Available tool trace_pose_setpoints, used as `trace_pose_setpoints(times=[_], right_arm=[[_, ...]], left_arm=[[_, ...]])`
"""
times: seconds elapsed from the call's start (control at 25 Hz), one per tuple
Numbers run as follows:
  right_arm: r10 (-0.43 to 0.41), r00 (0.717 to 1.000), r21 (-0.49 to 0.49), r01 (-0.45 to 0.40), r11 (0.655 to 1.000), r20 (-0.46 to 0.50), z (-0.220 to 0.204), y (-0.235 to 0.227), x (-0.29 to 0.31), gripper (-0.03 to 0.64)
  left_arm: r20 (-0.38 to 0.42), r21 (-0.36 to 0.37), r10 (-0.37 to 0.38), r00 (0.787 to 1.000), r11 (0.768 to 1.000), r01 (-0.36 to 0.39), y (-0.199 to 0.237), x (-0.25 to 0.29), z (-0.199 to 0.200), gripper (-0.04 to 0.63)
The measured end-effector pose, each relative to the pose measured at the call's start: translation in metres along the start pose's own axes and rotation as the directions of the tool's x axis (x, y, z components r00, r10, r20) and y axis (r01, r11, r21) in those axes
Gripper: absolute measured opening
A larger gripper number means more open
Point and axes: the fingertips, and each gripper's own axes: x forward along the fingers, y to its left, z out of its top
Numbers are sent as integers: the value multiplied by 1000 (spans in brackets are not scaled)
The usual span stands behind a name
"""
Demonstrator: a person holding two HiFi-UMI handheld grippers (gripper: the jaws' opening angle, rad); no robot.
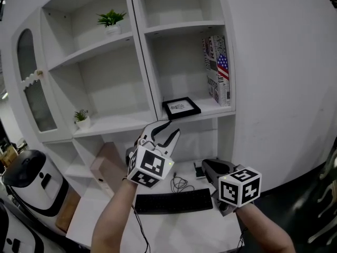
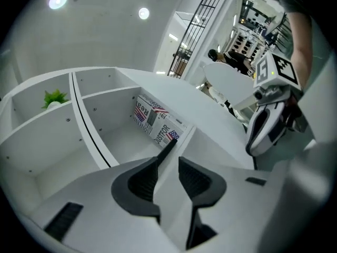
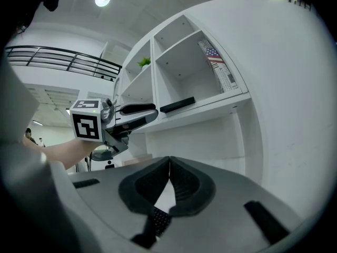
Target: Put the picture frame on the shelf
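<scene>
Left gripper (image 1: 167, 130): jaws apart at a moderate gap, nothing between them. It is held just below and in front of the shelf (image 1: 210, 114) edge, tips aimed up toward the right-hand compartment. It is clear of the frame (image 1: 181, 107).

Right gripper (image 3: 168, 162): jaws closed tip to tip, empty. It is held low, over the surface (image 1: 174, 231), well apart from the shelf and to the right of the left gripper.

Frame: black border, white centre. It lies flat on the middle shelf of the right compartment, close to the front edge. Its left corner is near the vertical divider (image 1: 149, 67). In the right gripper view it shows as a thin dark bar along the shelf lip.

Books (image 1: 217, 70): upright against the right wall of the same compartment, beside the frame. Whether they touch it cannot be told.

Open room: the back half of that compartment is bare, and so is the space above the frame. The compartment above it is bare as well.

Left compartments: one plant (image 1: 110, 20) on the upper shelf and a second plant (image 1: 81, 117) on the lower one, each near the shelf front.

Surface: a keyboard (image 1: 174, 201) lies between the two arms, with a cable (image 1: 180, 183) just behind it.
</scene>
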Motion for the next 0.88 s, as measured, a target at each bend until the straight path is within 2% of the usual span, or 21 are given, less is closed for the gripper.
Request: trace_pose_setpoints(times=[0.2,0.36,0.52,0.68,0.88], right_arm=[[-9,1000,-16,9,1000,18,0,9,-5,2],[-16,999,-45,17,999,29,-2,18,-9,2],[-22,999,-63,25,998,36,-7,25,-13,2],[-27,999,-72,30,997,39,-15,32,-18,2],[-42,998,-71,45,996,38,-24,36,-24,2]], left_arm=[[-16,-137,-5,1000,991,3,-18,-21,-14,118],[-38,-245,-5,999,970,-4,-31,-37,-28,118],[-47,-356,-5,999,934,-12,-45,-53,-42,118],[-54,-472,-10,998,882,-16,-64,-70,-58,117],[-90,-549,0,996,834,-50,-84,-89,-75,110]])
